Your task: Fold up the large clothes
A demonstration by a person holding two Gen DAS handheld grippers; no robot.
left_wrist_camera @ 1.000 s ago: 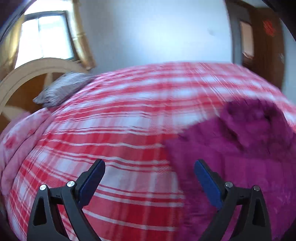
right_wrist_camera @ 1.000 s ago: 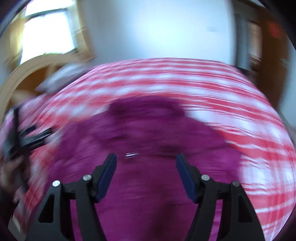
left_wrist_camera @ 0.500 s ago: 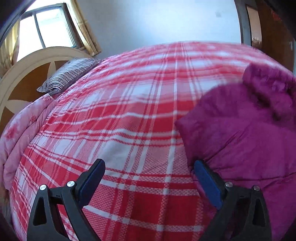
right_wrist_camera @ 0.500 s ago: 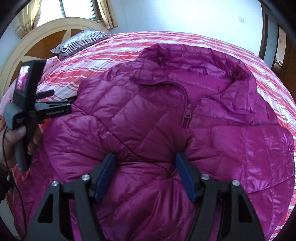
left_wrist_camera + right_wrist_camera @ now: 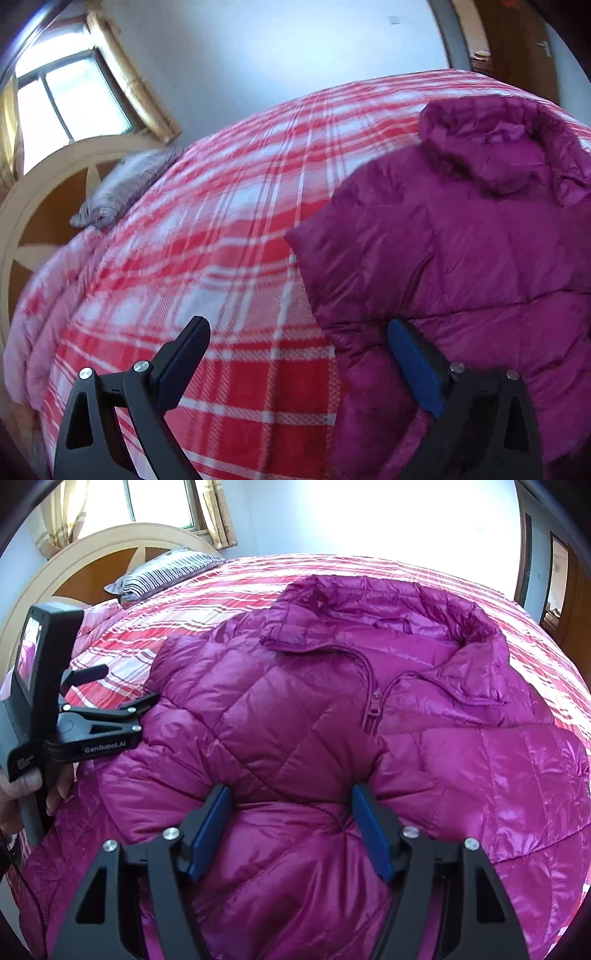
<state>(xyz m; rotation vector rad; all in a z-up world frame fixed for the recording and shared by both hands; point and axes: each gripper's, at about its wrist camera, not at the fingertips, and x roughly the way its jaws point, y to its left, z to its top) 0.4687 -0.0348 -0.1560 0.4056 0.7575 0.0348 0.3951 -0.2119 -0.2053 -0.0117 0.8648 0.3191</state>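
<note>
A magenta quilted puffer jacket (image 5: 295,720) lies front up on the red plaid bedspread (image 5: 221,240), collar towards the far side, zip partly closed. My right gripper (image 5: 291,794) is open and pressed down into the jacket's lower front, with a puffy bulge of fabric standing between its blue pads. My left gripper (image 5: 298,326) is open wide at the jacket's (image 5: 461,240) left edge. Its right finger lies against the fabric and its left finger hangs over the bedspread. In the right wrist view the left gripper (image 5: 127,686) shows beside the sleeve, held by a hand (image 5: 22,786).
A striped pillow (image 5: 166,570) rests against the arched wooden headboard (image 5: 92,554) at the far left, under a window. A pink quilt (image 5: 44,295) is bunched along the bed's left side. A wooden door (image 5: 569,602) stands at the far right.
My right gripper has come down from above the jacket and pressed into it, then held still. My left gripper has sunk and rolled a little towards the jacket's edge.
</note>
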